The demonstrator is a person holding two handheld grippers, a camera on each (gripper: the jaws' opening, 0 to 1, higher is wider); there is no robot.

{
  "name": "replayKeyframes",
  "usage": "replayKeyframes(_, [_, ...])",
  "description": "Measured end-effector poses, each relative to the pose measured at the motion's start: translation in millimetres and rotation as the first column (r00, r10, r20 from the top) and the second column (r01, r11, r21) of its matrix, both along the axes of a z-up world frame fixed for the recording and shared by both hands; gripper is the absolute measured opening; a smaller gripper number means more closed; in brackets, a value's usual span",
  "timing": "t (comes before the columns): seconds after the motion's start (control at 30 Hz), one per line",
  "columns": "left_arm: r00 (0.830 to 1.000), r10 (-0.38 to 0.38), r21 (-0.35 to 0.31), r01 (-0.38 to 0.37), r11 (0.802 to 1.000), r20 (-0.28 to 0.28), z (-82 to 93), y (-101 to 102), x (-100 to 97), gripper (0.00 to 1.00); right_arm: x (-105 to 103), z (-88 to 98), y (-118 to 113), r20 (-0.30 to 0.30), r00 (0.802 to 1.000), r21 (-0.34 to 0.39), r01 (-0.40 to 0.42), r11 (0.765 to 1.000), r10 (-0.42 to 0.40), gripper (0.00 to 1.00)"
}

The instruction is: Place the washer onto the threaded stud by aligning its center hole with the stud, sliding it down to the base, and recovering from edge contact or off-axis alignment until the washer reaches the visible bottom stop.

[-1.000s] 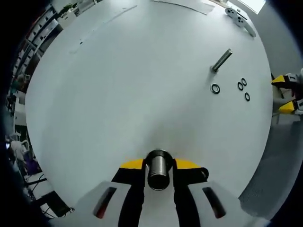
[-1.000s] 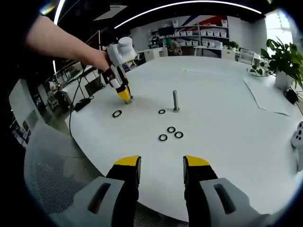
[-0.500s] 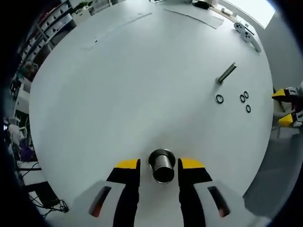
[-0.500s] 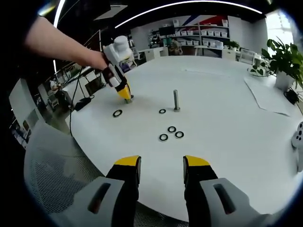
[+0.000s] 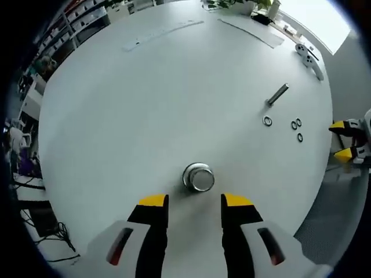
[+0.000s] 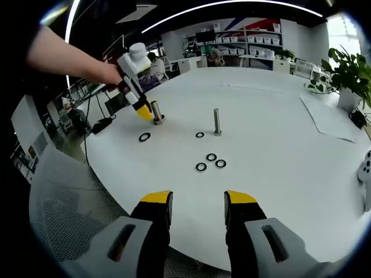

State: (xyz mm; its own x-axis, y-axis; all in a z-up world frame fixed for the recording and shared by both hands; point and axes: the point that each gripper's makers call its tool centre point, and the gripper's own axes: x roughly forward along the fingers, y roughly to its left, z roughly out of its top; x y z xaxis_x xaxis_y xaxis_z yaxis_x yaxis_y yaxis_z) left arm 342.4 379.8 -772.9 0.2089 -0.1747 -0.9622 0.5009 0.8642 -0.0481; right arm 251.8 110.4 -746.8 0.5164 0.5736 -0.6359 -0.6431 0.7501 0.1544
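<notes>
Left gripper [image 5: 194,202]: jaws parted, nothing between them, hovering just short of a short threaded stud [image 5: 198,177] that stands on end on the white table [image 5: 145,98], seen almost straight down its axis. Farther off lies a longer slim stud [image 5: 277,94], which looks upright though foreshortened, with one washer [image 5: 267,121] close by its base and three more washers [image 5: 297,128] clustered a little apart. Other gripper's yellow tips show at the table's edge. Right gripper view: right gripper [image 6: 198,200] also spread wide and empty, held near the table's near edge, well apart from the parts. Left gripper [image 6: 141,110] sits beside the short stud [image 6: 156,112], which stands vertical; a washer [image 6: 144,137] lies flat near it. Slim stud [image 6: 217,122] stands upright, long axis vertical, one washer [image 6: 199,135] beside it, three washers [image 6: 211,161] nearer the camera. Judgement: no washer is picked up or threaded on either stud; grasping, aligning and sliding down to the base all remain.
</notes>
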Motion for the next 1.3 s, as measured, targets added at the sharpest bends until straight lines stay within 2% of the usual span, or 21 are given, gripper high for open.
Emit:
replayKeyframes(0.2, [1.000, 0.009, -0.013, -0.009, 1.000, -0.004, -0.8, -3.4, -15.6, 0.34, -0.5, -0.5, 0.0, -0.002, 1.000, -0.002, -0.002, 1.000, 0.002, 0.38])
replayKeyframes(0.4, [0.999, 0.035, -0.042, -0.035, 0.999, 0.009, -2.5, -10.9, -18.9, 0.35, -0.9, -0.4, 0.3, -0.003, 1.000, -0.002, -0.005, 1.000, 0.005, 0.38])
replayKeyframes(0.53, [1.000, 0.004, -0.038, -0.004, 0.999, 0.000, -5.7, -19.9, -27.7, 0.35, -1.2, -0.7, 0.6, -0.004, 1.000, -0.004, -0.007, 1.000, 0.007, 0.38])
replayKeyframes(0.6, [0.999, -0.046, -0.016, 0.046, 0.999, -0.011, -7.3, -24.2, -36.0, 0.35, -1.2, -0.6, 0.6, -0.004, 1.000, -0.004, -0.008, 1.000, 0.008, 0.38])
replayKeyframes(0.8, [0.997, -0.066, -0.012, 0.066, 0.998, -0.035, -20.7, -31.9, -48.5, 0.35, -0.8, -0.1, 0.3, -0.001, 1.000, -0.001, -0.007, 1.000, 0.007, 0.38])
replayKeyframes(1.0, [0.996, -0.077, -0.019, 0.076, 0.997, -0.041, -21.0, -39.4, -50.5, 0.34, -1.4, -0.2, 0.8, -0.001, 1.000, -0.002, -0.010, 1.000, 0.010, 0.38])
replayKeyframes(1.17, [0.994, -0.104, 0.005, 0.104, 0.995, -0.015, -21.6, -39.1, -45.3, 0.34, -1.5, 0.1, 0.9, 0.000, 1.000, -0.002, -0.010, 1.000, 0.010, 0.38])
replayKeyframes(1.3, [0.990, -0.141, 0.027, 0.141, 0.990, -0.020, -23.8, -39.0, -46.5, 0.33, -1.3, 0.2, 0.7, 0.000, 1.000, -0.001, -0.009, 1.000, 0.009, 0.38])
